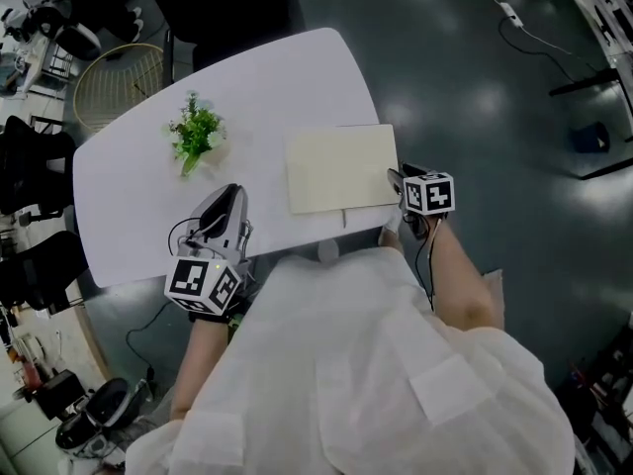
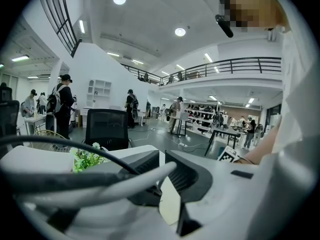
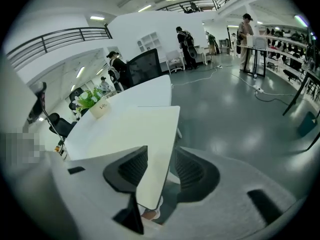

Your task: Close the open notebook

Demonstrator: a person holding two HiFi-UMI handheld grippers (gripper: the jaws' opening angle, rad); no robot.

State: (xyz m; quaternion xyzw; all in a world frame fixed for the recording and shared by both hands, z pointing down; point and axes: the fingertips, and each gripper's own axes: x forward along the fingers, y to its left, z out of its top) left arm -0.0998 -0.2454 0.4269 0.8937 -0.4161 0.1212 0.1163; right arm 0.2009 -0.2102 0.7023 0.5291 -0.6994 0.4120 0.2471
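Note:
The notebook [image 1: 341,166] lies flat on the white table [image 1: 148,206] as one cream rectangle, cover up, near the front edge. My right gripper [image 1: 396,181] is at its right edge, angled downward. In the right gripper view the notebook's thin edge [image 3: 155,149] runs between the jaws of the right gripper [image 3: 155,171], which stand open with a gap on the right side. My left gripper [image 1: 233,192] rests low over the table left of the notebook. In its own view the left gripper [image 2: 162,156] has its tips almost together with nothing between them.
A small potted plant [image 1: 195,135] stands on the table behind the left gripper. A round wire basket [image 1: 119,82] and dark chairs sit beyond the table's far left. Grey floor lies to the right of the table. People stand far off in the hall.

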